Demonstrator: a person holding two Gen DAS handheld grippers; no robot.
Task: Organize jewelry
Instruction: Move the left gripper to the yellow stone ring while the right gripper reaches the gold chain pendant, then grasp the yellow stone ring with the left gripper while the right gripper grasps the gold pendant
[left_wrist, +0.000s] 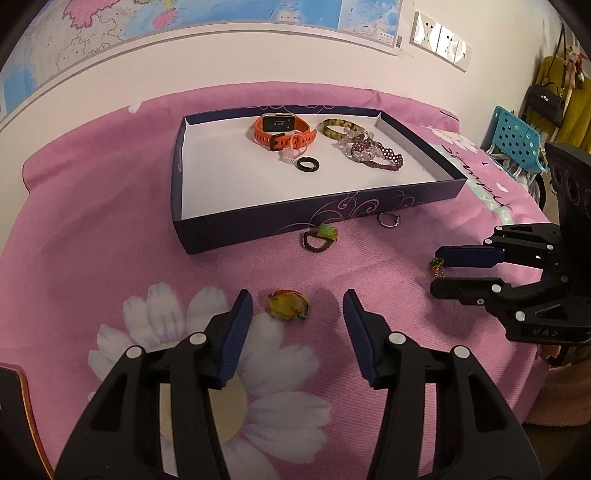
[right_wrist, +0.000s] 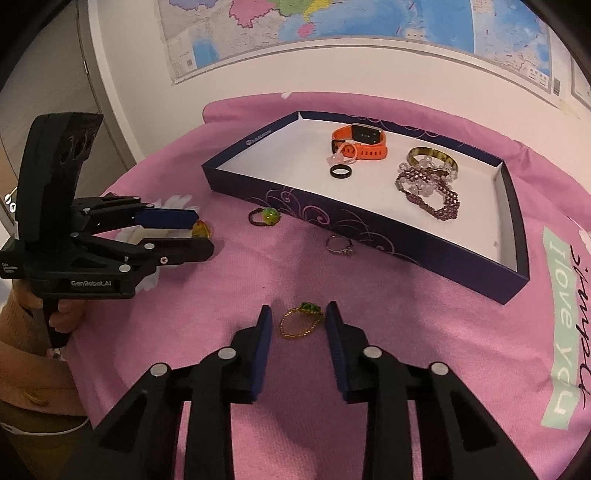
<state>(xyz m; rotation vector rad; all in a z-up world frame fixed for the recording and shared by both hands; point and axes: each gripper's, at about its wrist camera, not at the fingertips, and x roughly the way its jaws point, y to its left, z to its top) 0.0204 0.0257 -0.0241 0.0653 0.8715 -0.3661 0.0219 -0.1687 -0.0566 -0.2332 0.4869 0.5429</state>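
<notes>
A dark blue tray on the pink cloth holds an orange watch, a black ring, a tortoiseshell bangle and beaded bracelets. My left gripper is open around a yellow-stone ring on the cloth. My right gripper is open around a gold ring with a green stone. A dark beaded ring with a green stone and a silver ring lie in front of the tray.
The pink flowered cloth covers a round table. A wall with a map stands behind. A blue perforated basket and hanging bags are at the right.
</notes>
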